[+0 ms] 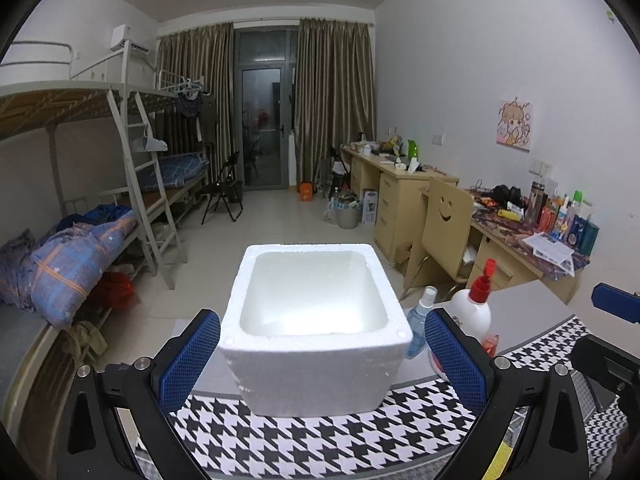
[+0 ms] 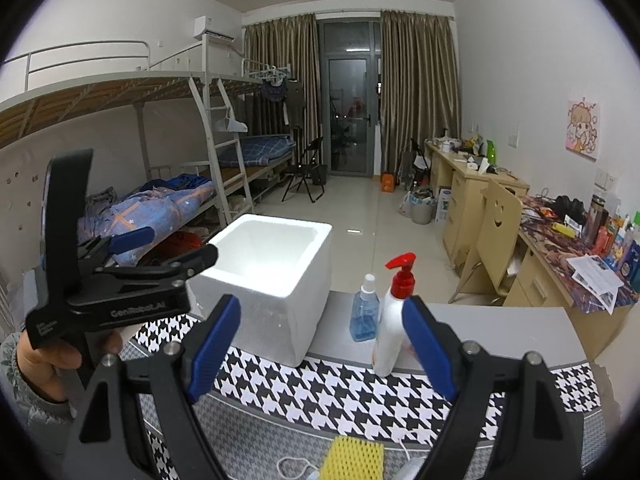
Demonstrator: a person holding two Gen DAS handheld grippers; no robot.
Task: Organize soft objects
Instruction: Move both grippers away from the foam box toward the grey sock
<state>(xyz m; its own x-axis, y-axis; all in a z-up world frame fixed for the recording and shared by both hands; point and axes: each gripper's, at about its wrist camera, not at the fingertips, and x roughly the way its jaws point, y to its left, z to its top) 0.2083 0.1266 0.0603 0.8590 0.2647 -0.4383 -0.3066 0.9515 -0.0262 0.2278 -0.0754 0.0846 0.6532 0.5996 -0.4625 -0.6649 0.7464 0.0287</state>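
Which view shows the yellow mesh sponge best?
The right wrist view: the yellow mesh sponge lies at the bottom edge on the houndstooth cloth, with its mesh texture visible. The left wrist view shows at most a yellow sliver at its lower right, too little to identify.

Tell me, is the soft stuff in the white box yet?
Not yet. The white foam box looks bare inside, so nothing looks done. Nothing is in hand: the left claw and the right claw are both open and hold nothing. The yellow sponge-like thing lies on the checked cloth, not yet packed.
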